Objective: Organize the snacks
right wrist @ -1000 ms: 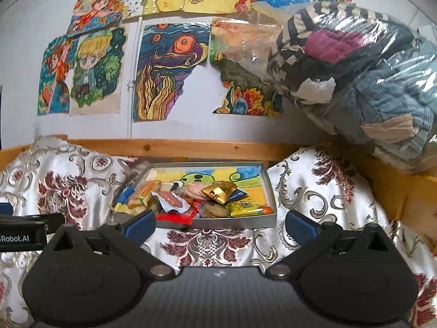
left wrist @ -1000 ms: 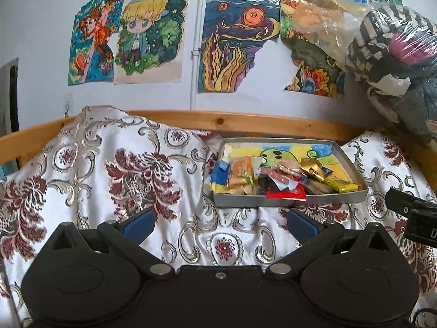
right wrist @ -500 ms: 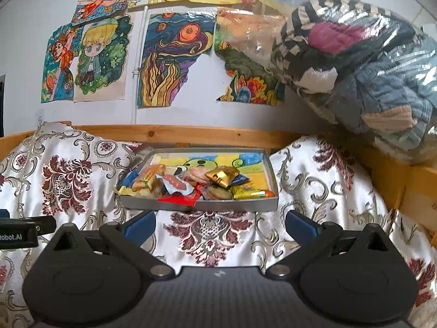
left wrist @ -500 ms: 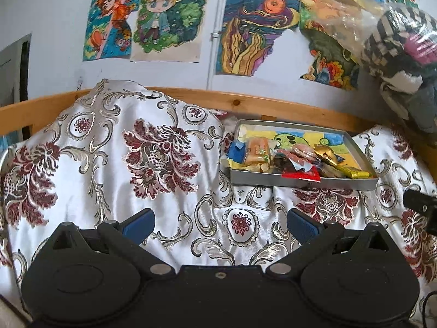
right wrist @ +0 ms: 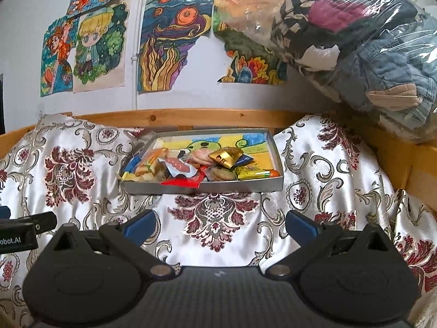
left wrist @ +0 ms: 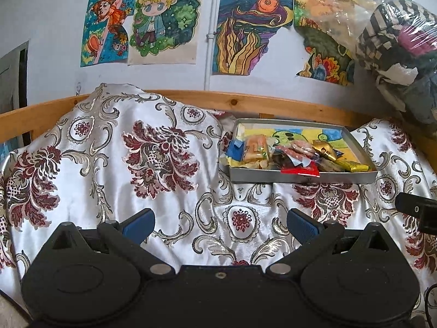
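A shallow grey tray [left wrist: 300, 177] [right wrist: 207, 188] lies on a floral satin cover and holds several wrapped snacks: an orange packet [left wrist: 255, 150] [right wrist: 151, 161], a red wrapper [left wrist: 300, 170] [right wrist: 181, 181], a gold pouch [left wrist: 323, 149] [right wrist: 225, 156] and a yellow bar [left wrist: 352, 166] [right wrist: 251, 174]. My left gripper [left wrist: 220, 225] is open and empty, short of the tray and to its left. My right gripper [right wrist: 220, 225] is open and empty too, in front of the tray's near wall. Each gripper's body shows at the edge of the other's view.
The floral cover [left wrist: 153, 164] [right wrist: 327, 169] drapes over bumps on both sides of the tray. A wooden rail [left wrist: 245, 102] [right wrist: 191, 119] runs behind it under a wall of drawings. A clear bag of clothes [right wrist: 355, 41] [left wrist: 404, 46] bulges at the right.
Both grippers have drawn back slightly from the tray, and the left one has swung left, so the tray sits further right in its view. Both have stayed open.
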`<action>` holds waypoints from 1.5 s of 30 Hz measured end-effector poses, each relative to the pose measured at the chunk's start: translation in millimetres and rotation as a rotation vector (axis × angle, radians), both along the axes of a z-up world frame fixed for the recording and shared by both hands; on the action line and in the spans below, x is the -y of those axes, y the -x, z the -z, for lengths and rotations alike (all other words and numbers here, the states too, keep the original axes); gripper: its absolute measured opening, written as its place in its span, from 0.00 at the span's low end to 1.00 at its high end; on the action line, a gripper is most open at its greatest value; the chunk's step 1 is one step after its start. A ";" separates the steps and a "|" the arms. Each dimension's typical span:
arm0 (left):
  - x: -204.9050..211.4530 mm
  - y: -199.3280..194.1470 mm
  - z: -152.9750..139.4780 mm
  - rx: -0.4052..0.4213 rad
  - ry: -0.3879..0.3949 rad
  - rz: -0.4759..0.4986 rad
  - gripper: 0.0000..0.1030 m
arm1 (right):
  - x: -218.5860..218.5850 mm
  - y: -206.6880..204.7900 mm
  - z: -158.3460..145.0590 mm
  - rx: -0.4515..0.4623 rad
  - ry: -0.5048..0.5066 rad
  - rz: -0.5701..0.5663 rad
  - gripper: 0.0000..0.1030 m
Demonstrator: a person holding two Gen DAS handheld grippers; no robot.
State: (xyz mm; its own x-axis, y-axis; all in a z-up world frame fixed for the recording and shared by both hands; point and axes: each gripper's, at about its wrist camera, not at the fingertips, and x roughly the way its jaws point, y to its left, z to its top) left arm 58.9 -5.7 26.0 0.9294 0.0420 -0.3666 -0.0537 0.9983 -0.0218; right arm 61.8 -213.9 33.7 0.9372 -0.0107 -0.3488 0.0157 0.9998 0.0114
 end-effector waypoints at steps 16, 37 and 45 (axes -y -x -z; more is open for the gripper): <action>0.8 -0.3 1.1 -0.008 -0.004 -0.003 0.99 | -1.9 -1.2 1.6 -0.017 0.015 -0.014 1.00; 1.0 0.1 1.1 -0.007 -0.006 -0.005 0.99 | -2.8 -2.6 3.2 -0.030 0.019 -0.025 1.00; 1.0 0.1 1.0 -0.006 -0.007 -0.005 0.99 | -3.1 -2.9 3.4 -0.031 0.020 -0.025 1.00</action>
State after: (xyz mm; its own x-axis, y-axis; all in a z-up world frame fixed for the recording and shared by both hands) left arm 58.8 -6.7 25.0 0.9268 0.0488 -0.3724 -0.0586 0.9982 -0.0149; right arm 64.7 -210.9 30.4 0.9260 0.0057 -0.3774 -0.0095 0.9999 -0.0083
